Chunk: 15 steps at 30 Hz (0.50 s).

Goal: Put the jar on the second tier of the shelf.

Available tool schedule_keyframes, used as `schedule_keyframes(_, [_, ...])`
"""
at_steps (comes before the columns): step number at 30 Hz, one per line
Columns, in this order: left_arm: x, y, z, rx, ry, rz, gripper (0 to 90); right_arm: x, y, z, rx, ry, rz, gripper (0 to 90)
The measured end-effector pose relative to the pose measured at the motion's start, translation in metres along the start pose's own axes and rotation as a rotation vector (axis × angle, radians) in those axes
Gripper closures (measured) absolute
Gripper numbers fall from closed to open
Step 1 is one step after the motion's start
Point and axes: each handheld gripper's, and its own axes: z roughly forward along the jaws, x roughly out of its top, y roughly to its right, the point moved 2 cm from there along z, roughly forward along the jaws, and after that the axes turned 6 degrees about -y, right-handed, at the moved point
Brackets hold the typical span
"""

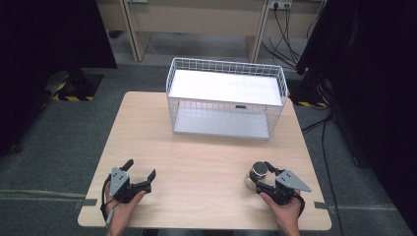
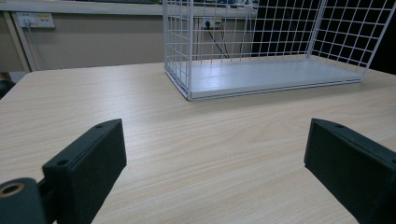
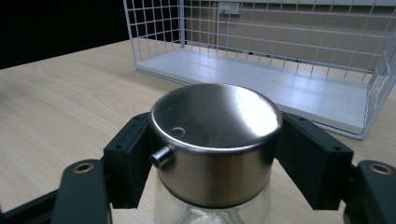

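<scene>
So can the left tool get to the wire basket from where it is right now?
Probably yes: the left tool stands open, holding nothing, and bare table lies between it and the wire basket.

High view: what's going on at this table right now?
A person works two hand-held grippers at a wooden table. The right hand-held gripper has its jaws against the steel lid of a glass jar standing on the table near the person's edge. The left hand-held gripper rests open with nothing between its jaws. A white wire basket with two shelves sits at the table's far side.
</scene>
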Motion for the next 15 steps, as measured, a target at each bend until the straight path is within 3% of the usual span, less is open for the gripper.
schedule_keyframes(4, [0.0, 0.0001, 0.0, -0.002, -0.001, 0.002, 5.4, -0.0006, -0.0017, 0.0009, 0.007, 0.002, -0.005, 38.8])
schedule_keyframes(15, [0.0, 0.0, 0.0, -0.003, -0.001, 0.001, 5.4, 0.0065, -0.0008, -0.0018, -0.01, 0.009, -0.004, 40.2])
